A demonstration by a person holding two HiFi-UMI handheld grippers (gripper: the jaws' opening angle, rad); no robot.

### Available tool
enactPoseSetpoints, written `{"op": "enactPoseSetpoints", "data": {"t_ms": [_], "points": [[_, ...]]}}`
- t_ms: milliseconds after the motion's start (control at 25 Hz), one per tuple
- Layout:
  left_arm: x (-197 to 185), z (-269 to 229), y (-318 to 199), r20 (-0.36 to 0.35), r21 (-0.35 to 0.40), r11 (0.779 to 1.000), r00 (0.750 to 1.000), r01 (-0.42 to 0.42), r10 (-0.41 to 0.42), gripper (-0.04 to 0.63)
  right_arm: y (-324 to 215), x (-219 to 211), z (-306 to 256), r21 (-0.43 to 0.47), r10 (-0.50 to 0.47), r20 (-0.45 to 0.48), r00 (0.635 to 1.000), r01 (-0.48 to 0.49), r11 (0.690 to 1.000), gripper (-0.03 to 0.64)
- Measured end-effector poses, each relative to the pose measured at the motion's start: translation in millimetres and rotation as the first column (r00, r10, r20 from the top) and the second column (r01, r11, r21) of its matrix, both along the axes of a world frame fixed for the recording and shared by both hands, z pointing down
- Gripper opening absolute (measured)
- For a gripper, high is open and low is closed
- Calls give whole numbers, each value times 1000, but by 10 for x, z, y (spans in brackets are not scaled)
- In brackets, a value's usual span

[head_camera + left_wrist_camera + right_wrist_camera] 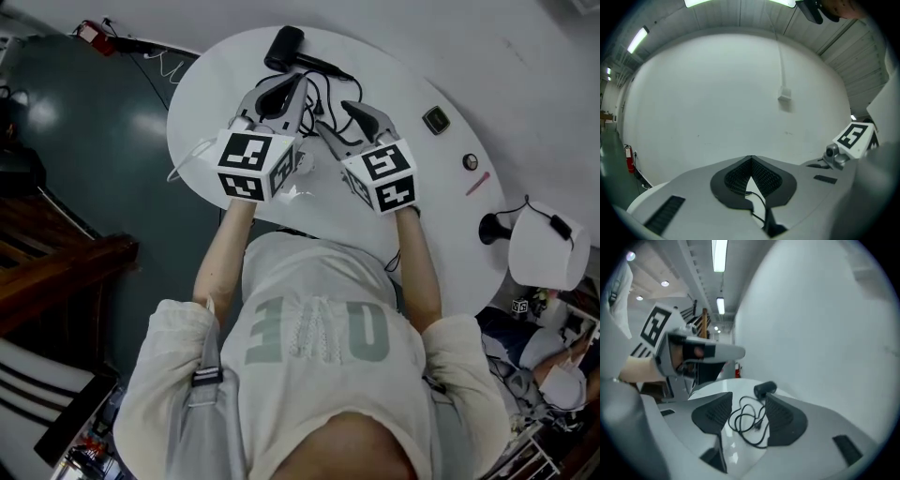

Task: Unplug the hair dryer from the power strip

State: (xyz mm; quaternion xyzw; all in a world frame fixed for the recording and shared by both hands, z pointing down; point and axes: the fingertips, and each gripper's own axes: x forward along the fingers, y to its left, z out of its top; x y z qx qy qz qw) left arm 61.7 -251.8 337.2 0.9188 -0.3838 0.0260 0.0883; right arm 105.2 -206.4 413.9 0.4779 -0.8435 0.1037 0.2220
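Observation:
The black hair dryer [285,49] lies at the far side of the round white table [431,75]; its black cord [325,98] lies in loose coils in front of it. In the right gripper view the dryer [765,389] and the cord [746,419] show on the tabletop, the plug [758,425] lying free. My left gripper [292,89] hovers over the cord, jaws shut tip to tip [751,161] with nothing seen between them. Beside it my right gripper [333,114] is open [749,397], above the coils. No power strip is plainly visible.
A white cable [183,159] hangs over the table's left edge. A small dark square object [435,120], a round object [471,162] and a pink pen [478,183] lie on the right. A white hooded stand [548,246] is off the right edge, wooden furniture [56,258] to the left.

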Motion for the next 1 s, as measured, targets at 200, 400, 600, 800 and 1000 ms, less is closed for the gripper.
{"op": "enactPoseSetpoints", "data": {"t_ms": [200,400,600,800,1000], "points": [[145,-336,183,-8,84,996,999,-41,42,14,86,486,-932,263,253,170,952,-291,920,135],[316,-656,381,-21,174,984,998,-51,55,14,353,891,-1355,409,427,235,873,-488,772,50],[514,-791,546,16,259,963,997,-80,78,14,583,998,-1464,519,492,191,849,-513,684,38],[567,-857,608,1,284,955,996,-89,92,14,620,989,-1453,530,518,171,838,-522,669,21],[574,-856,577,34,289,952,995,-105,99,14,600,1004,-1447,527,526,161,835,-523,670,21]]}}
